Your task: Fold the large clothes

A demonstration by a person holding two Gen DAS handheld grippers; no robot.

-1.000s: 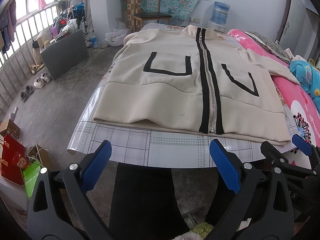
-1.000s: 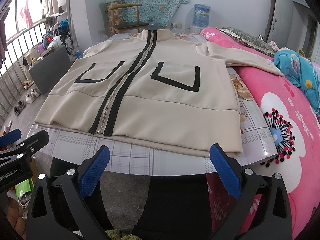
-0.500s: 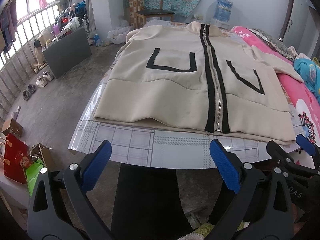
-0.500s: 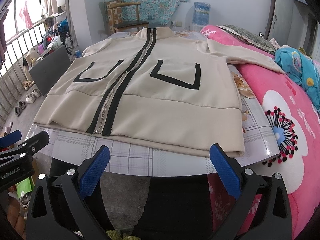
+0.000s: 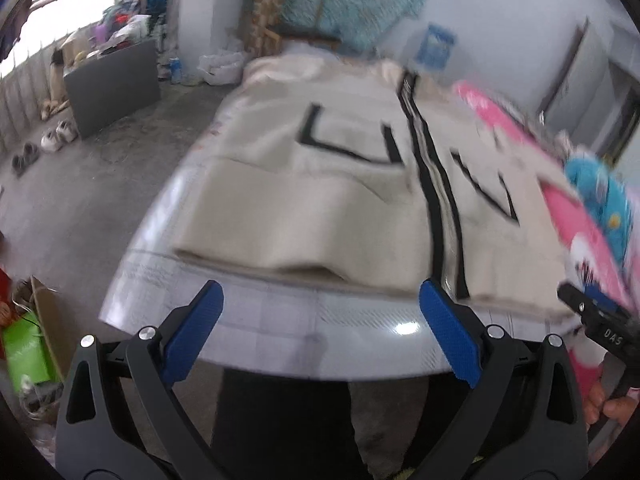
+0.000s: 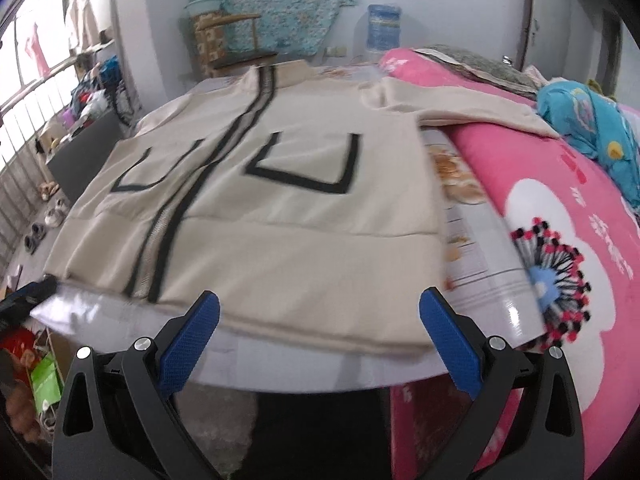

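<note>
A beige zip jacket [image 5: 320, 200] with black stripes and black U-shaped pocket marks lies flat, front up, on a round table [image 5: 280, 332]; it also shows in the right wrist view [image 6: 304, 216]. Its hem faces me, and one sleeve [image 6: 472, 108] reaches onto the pink bedding. My left gripper [image 5: 320, 320] is open and empty, just short of the hem's left half. My right gripper [image 6: 320, 320] is open and empty, near the hem's right half. Each gripper shows at the edge of the other's view.
A bed with a pink flowered quilt [image 6: 560, 240] and blue clothes [image 6: 592, 128] adjoins the table's right side. A wooden chair [image 6: 236, 44] and a water jug [image 6: 384, 28] stand behind. Shoes [image 5: 56, 140], a grey board and bags [image 5: 24, 352] lie on the floor left.
Both grippers have moved forward toward the jacket's hem, which now looks larger and closer. Both views are blurred from motion. The jaws stay open.
</note>
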